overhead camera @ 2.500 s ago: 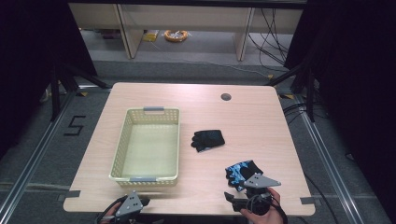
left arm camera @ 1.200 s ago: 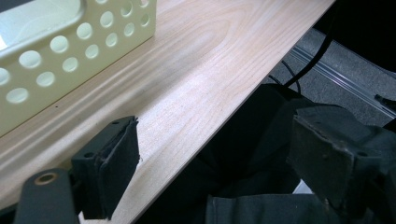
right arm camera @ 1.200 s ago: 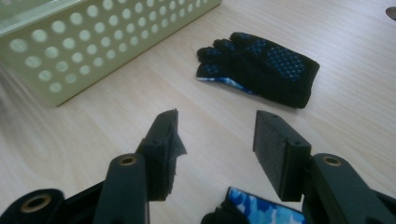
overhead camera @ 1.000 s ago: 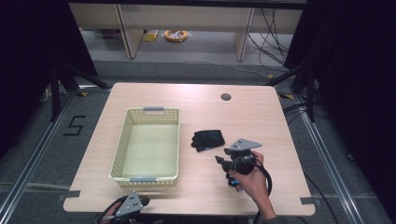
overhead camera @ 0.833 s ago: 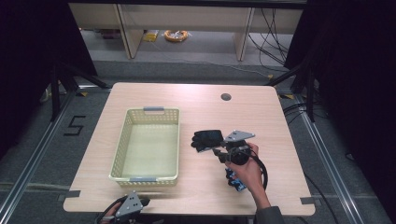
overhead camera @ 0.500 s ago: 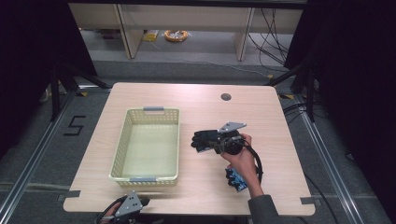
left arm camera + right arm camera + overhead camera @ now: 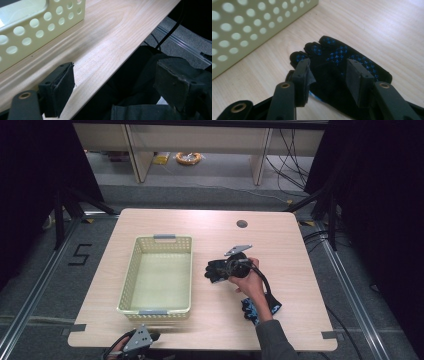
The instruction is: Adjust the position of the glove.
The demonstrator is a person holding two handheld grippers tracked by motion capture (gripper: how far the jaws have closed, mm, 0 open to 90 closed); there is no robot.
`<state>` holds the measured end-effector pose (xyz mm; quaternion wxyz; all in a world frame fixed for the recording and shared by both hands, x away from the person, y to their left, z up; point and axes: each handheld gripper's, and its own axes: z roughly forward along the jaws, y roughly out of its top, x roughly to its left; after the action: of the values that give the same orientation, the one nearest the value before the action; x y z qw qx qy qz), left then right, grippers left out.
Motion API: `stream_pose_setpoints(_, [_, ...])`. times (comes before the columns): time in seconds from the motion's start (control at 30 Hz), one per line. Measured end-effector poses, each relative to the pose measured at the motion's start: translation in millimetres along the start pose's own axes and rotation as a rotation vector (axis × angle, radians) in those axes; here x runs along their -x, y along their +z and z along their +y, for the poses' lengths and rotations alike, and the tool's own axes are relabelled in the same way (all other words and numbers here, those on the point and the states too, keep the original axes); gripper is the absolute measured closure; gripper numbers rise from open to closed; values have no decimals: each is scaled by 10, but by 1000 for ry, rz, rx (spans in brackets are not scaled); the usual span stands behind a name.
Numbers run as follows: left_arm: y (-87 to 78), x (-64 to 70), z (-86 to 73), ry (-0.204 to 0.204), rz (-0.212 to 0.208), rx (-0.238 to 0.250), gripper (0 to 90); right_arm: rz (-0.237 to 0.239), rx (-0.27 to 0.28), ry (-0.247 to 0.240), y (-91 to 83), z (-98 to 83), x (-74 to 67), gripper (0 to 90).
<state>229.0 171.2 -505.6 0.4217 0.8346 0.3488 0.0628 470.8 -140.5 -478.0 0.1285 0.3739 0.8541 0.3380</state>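
The right gripper has moved forward onto the black glove (jaws spread astride it); the left gripper idles, jaws apart.

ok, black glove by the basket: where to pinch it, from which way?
Pinch the black glove across its palm, coming down from above; it lies flat, so there's no edge to catch. The right gripper is already open astride it.
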Motion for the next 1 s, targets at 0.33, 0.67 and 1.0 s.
stream_pose_setpoints(0.33, [-24, -20, 8, 32, -3, -30, 173, 17, -124, 16, 194, -30, 81, 737])
stream_pose_setpoints(0.67, [-8, -24, 4, 48, 14, -12, 182, -9, -60, -34, 74, -28, 38, 871])
stream_pose_setpoints(1.0, [-9, 2, 1, 2, 3, 3, 182, 46, 65, -92, -427, 159, -70, 870])
